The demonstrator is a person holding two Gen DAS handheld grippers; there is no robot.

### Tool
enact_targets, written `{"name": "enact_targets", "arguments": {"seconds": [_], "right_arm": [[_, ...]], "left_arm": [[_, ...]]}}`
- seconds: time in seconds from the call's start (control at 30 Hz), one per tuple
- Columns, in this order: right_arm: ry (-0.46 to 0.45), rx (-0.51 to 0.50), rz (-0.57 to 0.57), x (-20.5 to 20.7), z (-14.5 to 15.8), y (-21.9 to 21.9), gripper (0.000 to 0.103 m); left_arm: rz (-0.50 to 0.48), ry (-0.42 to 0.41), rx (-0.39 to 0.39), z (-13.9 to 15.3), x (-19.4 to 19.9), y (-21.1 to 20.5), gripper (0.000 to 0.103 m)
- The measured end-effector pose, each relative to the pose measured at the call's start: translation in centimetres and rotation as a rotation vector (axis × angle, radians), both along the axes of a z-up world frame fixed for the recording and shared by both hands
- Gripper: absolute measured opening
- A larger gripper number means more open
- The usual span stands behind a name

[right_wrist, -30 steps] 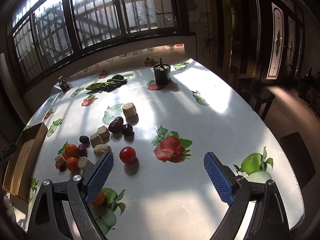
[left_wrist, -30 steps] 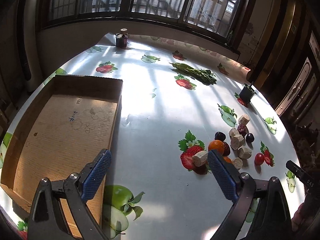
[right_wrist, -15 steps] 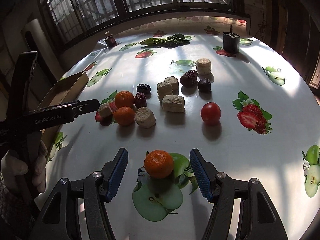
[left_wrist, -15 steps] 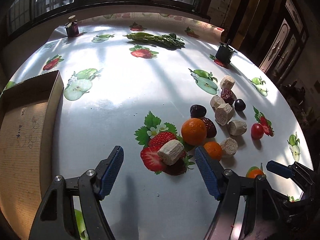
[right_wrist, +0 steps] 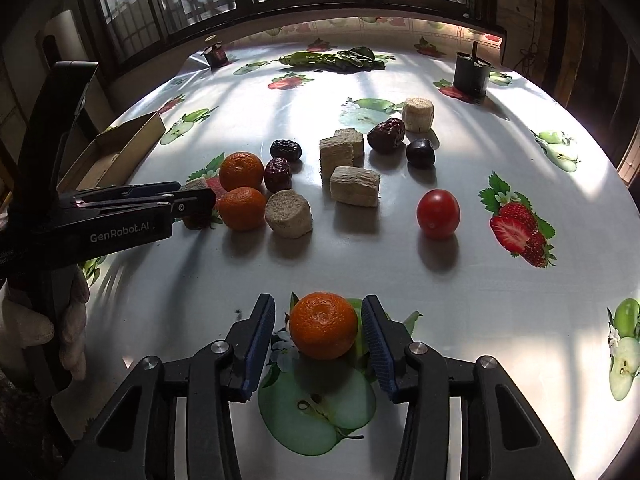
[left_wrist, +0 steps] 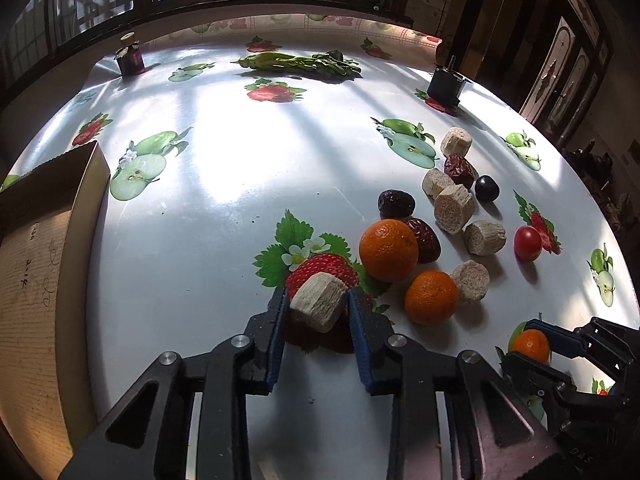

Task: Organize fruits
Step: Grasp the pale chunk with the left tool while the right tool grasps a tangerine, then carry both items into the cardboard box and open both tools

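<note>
My left gripper (left_wrist: 317, 295) points down at the table, jaws closing, and its blue pads touch both sides of a beige cylindrical chunk (left_wrist: 318, 307) lying on a printed strawberry. In the right wrist view my right gripper (right_wrist: 318, 302) straddles a mandarin (right_wrist: 323, 325); its jaws are closing, with a small gap still showing on the mandarin's left. Two more mandarins (left_wrist: 388, 250) (left_wrist: 430, 298), dark dates (left_wrist: 396, 203), a cherry tomato (left_wrist: 527, 243) and several beige chunks (left_wrist: 454, 208) lie clustered to the right of the left gripper.
An open cardboard box (left_wrist: 48, 240) sits at the table's left edge. Green leafy vegetables (left_wrist: 300, 62), a small dark jar (left_wrist: 130, 60) and a dark container (left_wrist: 444, 84) stand at the far side. A gloved hand (right_wrist: 40, 328) holds the left gripper.
Both grippers' jaws have narrowed a lot. The left pads now meet the beige chunk, and the right pads have drawn in close around the mandarin. Both views sit nearer the table.
</note>
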State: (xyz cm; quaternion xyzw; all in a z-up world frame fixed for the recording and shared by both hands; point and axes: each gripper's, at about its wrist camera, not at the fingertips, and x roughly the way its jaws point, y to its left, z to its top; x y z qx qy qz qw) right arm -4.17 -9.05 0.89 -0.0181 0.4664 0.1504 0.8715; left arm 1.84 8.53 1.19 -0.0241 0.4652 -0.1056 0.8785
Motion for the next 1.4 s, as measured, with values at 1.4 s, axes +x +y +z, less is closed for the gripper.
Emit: {"name": "enact_targets", "arguments": {"seconds": [1.4], "right_arm": [[-0.030, -0.043, 0.377, 13.0, 3.7, 33.6, 0.035]], "left_arm": [[0.446, 0.105, -0.233, 2.6, 5.1, 31.4, 0.029]]}}
